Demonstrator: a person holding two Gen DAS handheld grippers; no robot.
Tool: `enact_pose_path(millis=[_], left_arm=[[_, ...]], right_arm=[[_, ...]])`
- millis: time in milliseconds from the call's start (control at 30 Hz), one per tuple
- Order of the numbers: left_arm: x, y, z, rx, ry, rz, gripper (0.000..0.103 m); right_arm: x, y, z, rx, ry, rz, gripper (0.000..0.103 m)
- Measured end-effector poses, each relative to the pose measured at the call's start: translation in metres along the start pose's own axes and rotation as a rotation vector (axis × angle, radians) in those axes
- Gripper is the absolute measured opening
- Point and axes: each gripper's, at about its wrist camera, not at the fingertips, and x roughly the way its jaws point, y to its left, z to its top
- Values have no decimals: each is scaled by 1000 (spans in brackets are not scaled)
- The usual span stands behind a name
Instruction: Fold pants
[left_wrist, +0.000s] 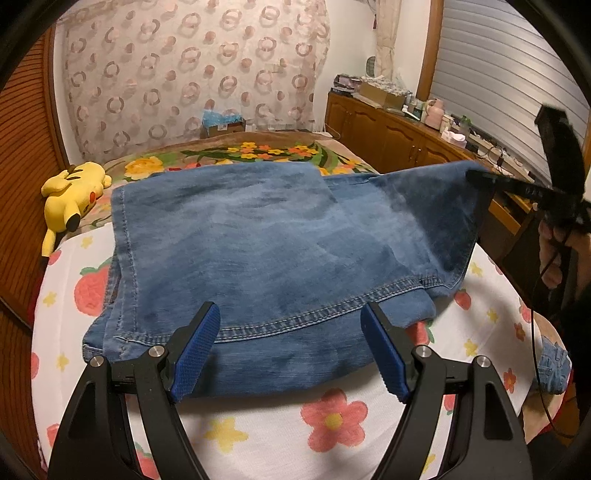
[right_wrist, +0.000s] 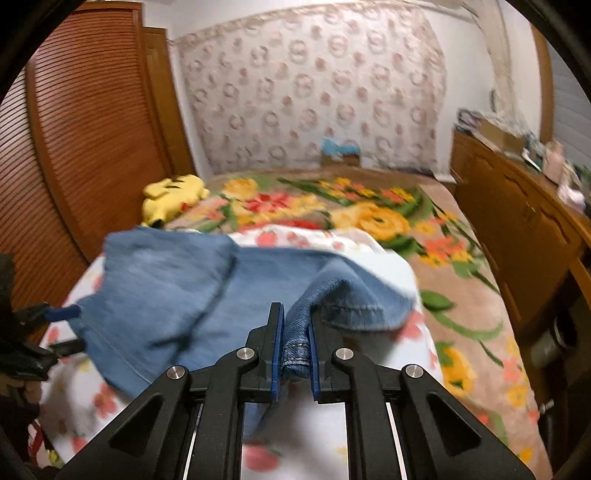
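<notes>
- Right wrist view is motion-blurred: the jeans (right_wrist: 177, 291) read as a blue smear on the strawberry-print sheet (right_wrist: 369, 424), seams and fold lines hard to trace.
- Same view, sharp at the bottom: the right gripper (right_wrist: 295, 354) is clamped narrow on a stitched hem of the jeans, denim bunched between its blue pads (right_wrist: 277, 350). Cloth below the pads is hidden by the gripper body.
- Left wrist view gives what the other lacks: the jeans (left_wrist: 258, 240) lie partly folded on the sheet (left_wrist: 332, 424), their right corner lifted off the bed by the right gripper (left_wrist: 476, 175), whose tips are buried in the denim.
- Left gripper (left_wrist: 290, 347) stands wide, its pads (left_wrist: 195, 350) over the near edge of the jeans, gripping nothing. In the right wrist view it is cut off at the left border.
- A hand (left_wrist: 550, 251) on the right gripper's handle is only partly visible.
- Yellow plush toy (left_wrist: 72, 195) lies at the far left on the floral blanket (left_wrist: 258, 149).
</notes>
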Motion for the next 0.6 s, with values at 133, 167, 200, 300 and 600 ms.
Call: enact_pose_path(millis=[133,167,200,300,600], left_arm=[[-5,6,0,-12,-11,11,79],[-6,8,-1,-17,-14,14,79],[-8,10,-1,-21,-17,20,79],[-14,16,-4,-36,-26,33,79],[-25,38,-10,-78,-49,71,79]], right_arm=[[-4,26,11,-59,-32,64,12],[-4,31,12,-70,-37,84,12],[-4,38,14,-82,-40,108,12],[-5,54,22,-122,-54,146,12],[13,74,28,-200,-39,298,12]])
